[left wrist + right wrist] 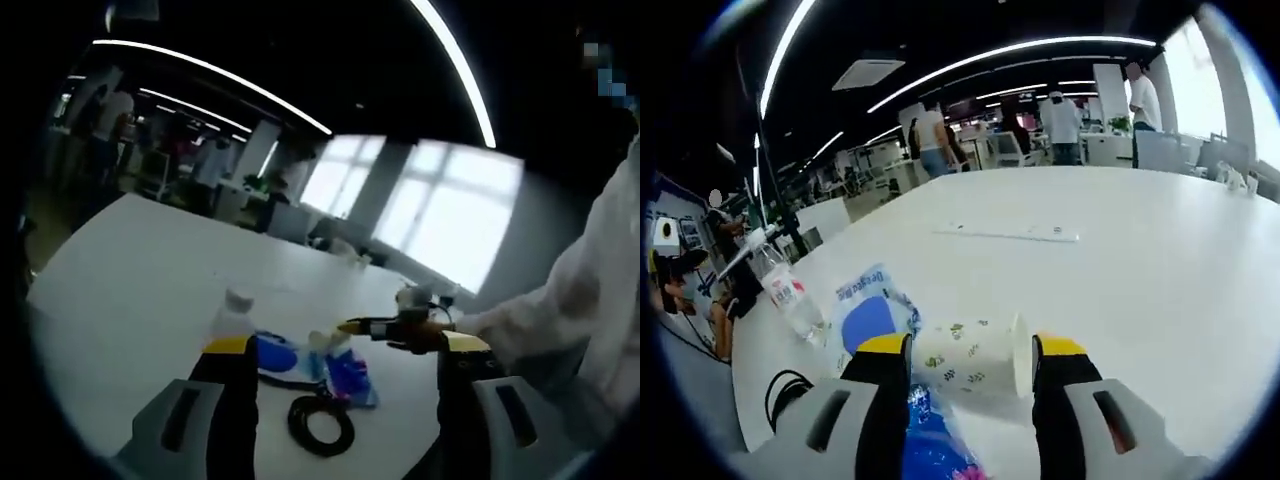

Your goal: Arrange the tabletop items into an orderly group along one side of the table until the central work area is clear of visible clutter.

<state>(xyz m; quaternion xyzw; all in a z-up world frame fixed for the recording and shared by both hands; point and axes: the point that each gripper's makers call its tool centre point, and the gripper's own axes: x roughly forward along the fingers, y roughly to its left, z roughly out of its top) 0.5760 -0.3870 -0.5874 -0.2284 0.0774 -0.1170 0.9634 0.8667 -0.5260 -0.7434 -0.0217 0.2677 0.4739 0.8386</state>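
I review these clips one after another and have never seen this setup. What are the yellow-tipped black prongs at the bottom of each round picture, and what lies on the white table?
A person holds two hand grippers; each carries a fisheye camera looking along its own two jaws. In the right gripper view, the right gripper has a paper cup lying on its side between its jaws, apparently gripped. Beside it lie a blue plastic bag, a water bottle and a black cable; farther off, a white power strip. In the left gripper view, the left gripper is open above the white table, with the bag and cable beyond.
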